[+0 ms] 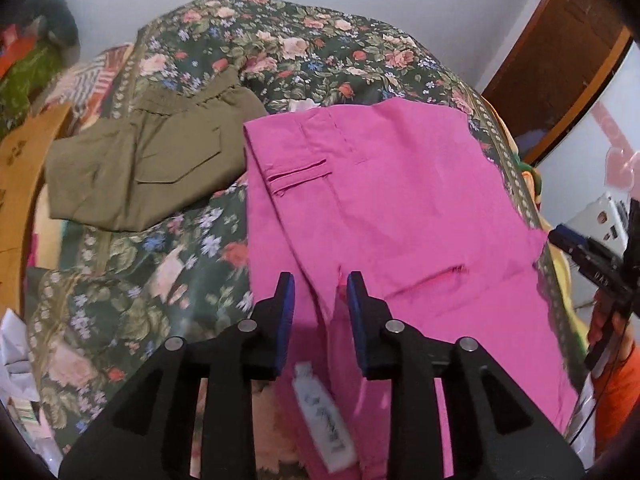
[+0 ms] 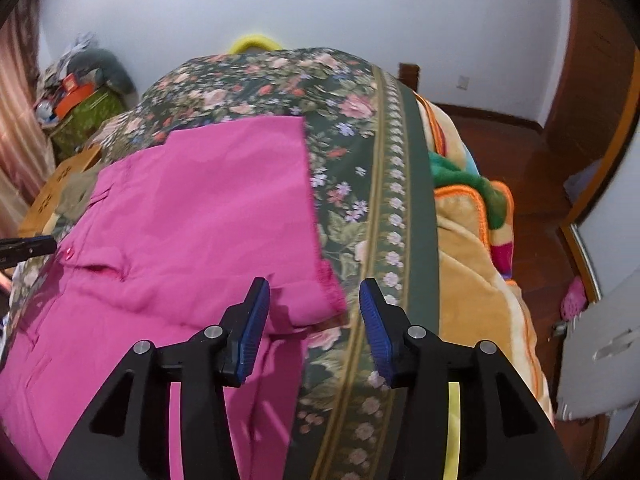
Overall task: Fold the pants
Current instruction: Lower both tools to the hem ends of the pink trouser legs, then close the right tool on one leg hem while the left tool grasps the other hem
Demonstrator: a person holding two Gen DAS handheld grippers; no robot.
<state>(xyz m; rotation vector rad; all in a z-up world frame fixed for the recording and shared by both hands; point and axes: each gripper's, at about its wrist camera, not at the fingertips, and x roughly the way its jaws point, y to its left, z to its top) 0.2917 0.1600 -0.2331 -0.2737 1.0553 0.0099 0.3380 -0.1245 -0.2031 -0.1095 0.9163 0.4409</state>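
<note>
So the pink pants (image 1: 380,208) are laid out on the floral bedspread (image 1: 168,280), already doubled over at least once by the look of it, with the long axis running from 6 up toward 12 in both wrist views. An olive pair (image 1: 148,168) is parked off at about 10 o'clock from the left gripper, touching the pink ones along one edge or just beside it, hard to tell.

The left gripper (image 1: 320,292) is held open, nothing pinched between the blue pads, and it is hovering right over the near part of the pants, with a seam and the white care label (image 1: 324,420) straight under it. The right gripper (image 2: 314,300) is open too and empty, and the frayed hem corner (image 2: 330,292) is sitting between its fingers at roughly 12, with the pants' right edge running away toward 11.

So each side is basically covered by its own gripper: left is nearer the label end, right is nearer that hem corner. The next fold would probably be carried along the long axis, near end lifted toward 12. Guess only, though.
</note>
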